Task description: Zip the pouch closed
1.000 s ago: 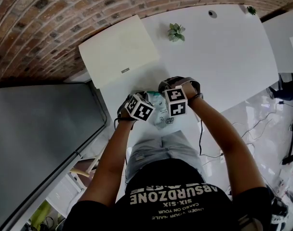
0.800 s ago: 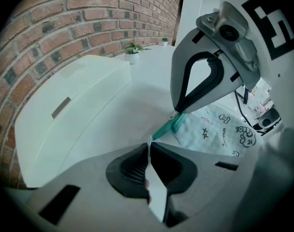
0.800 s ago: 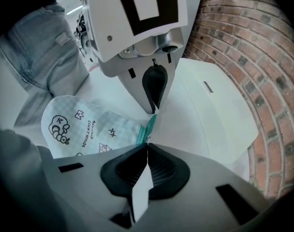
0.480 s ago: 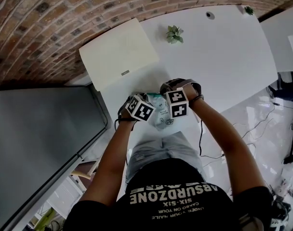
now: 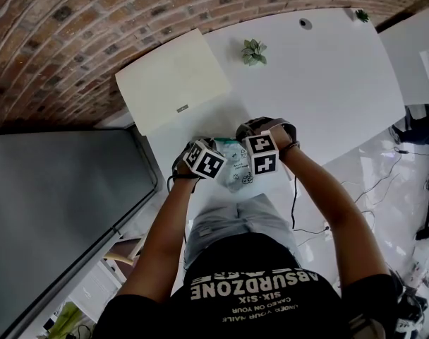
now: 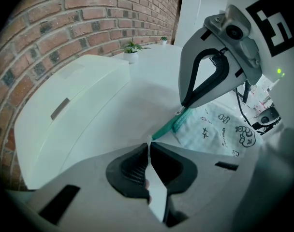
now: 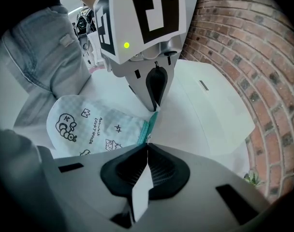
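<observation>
A pale mint pouch (image 5: 237, 167) printed with small cartoons lies on the white table (image 5: 327, 83) near its front edge, between my two grippers. Its teal zip (image 6: 167, 126) runs along the far edge. My left gripper (image 6: 148, 141) is shut on the zip's left end, where a sliver of fabric shows between the pads. My right gripper (image 7: 147, 146) is shut on the small zip pull, a short way along the teal zip (image 7: 150, 124) from the left gripper (image 7: 154, 108). In the head view the marker cubes hide both tips.
A cream box (image 5: 173, 80) lies on the table just beyond the pouch, against the brick wall. A small potted plant (image 5: 252, 50) stands farther back. The table's front edge and the person's lap are right below the pouch.
</observation>
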Tool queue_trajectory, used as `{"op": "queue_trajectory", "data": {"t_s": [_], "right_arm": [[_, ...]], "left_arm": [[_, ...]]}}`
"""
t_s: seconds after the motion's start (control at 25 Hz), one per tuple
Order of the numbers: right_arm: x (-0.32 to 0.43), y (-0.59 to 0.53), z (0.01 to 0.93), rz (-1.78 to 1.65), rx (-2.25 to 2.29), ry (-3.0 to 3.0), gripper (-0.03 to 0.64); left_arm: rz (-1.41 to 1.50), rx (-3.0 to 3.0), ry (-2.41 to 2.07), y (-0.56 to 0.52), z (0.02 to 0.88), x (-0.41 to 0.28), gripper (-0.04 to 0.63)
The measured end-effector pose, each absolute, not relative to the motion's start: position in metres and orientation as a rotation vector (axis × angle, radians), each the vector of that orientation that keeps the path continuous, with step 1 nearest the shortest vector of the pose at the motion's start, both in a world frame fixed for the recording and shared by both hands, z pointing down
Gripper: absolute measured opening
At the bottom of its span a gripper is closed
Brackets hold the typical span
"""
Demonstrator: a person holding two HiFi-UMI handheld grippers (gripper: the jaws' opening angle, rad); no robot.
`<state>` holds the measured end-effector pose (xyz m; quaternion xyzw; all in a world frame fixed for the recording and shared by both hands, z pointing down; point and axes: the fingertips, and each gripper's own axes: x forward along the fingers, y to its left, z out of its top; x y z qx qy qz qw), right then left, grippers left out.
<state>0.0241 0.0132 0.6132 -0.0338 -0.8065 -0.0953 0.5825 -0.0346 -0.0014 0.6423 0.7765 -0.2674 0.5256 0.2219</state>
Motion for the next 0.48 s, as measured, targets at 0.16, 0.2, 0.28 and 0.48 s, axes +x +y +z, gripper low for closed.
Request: {"op": "queue_trajectory", "data": {"t_s": [0.16,0.2,0.28,0.48], "right_arm": [[0.0261,0.0136,0.6118,-0.222,-0.079,-1.885,0.002],[0.0263,0.0138,0.6116,-0.225,-0.079,-1.885,0.002],[0.0262,0.0141,0.6118,-0.226,-0.077,-1.885,0.002],[0.0283,0.0145,0.6135,-0.219,-0.074,-1.863,0.0]], "left_arm": [[1.453,2.145,-0.742,-0.0019,0.6421,-0.0337,0.023],[1.453,2.145,-0.743,-0.0021,0.6423,-0.0337,0.023],[1.454,2.145,-0.746,-0.0023,0.6429,-0.0339,0.023],[1.455,2.143,-0.746,-0.0015,0.6439,-0.0346,0.023]]}}
